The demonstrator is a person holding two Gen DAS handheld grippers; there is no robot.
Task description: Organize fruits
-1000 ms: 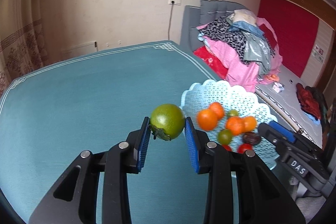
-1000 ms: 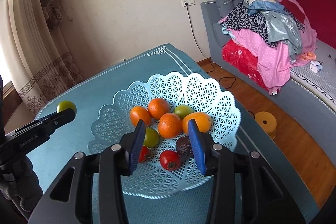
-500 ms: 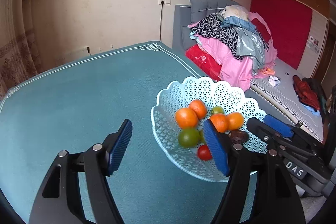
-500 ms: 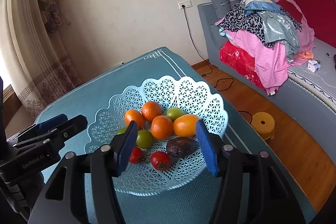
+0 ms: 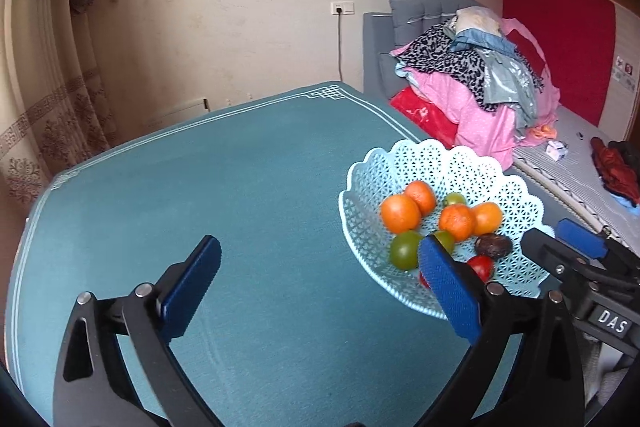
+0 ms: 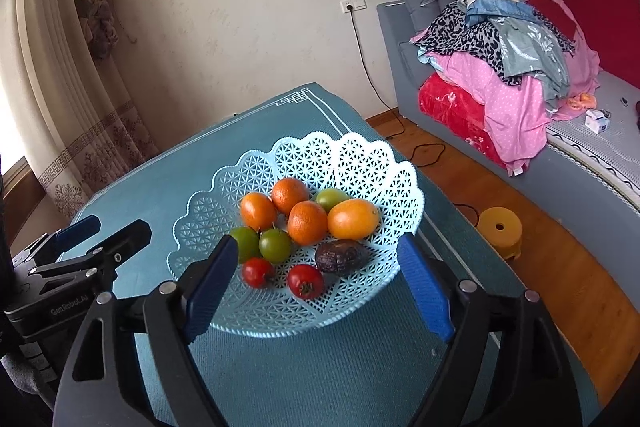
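Observation:
A pale blue lattice basket (image 6: 360, 163) (image 5: 480, 167) sits on the teal table and holds several fruits: oranges (image 6: 307, 222), green ones (image 6: 275, 245), two red tomatoes (image 6: 305, 280) and a dark avocado (image 6: 341, 256). The green fruit (image 5: 405, 249) I released lies at the basket's near left. My left gripper (image 5: 320, 267) is open and empty, over the table left of the basket. My right gripper (image 6: 316, 267) is open and empty, spanning the basket's near rim.
The teal tablecloth (image 5: 224, 187) reaches the wall side and its right edge. A sofa piled with clothes (image 6: 500, 67) and a small yellow stool (image 6: 500, 227) stand on the wooden floor to the right. Curtains (image 6: 60, 87) hang at left.
My left gripper opened and dropped the green fruit into the basket, then drew back left. My right gripper opened wider and pulled back a little from the basket.

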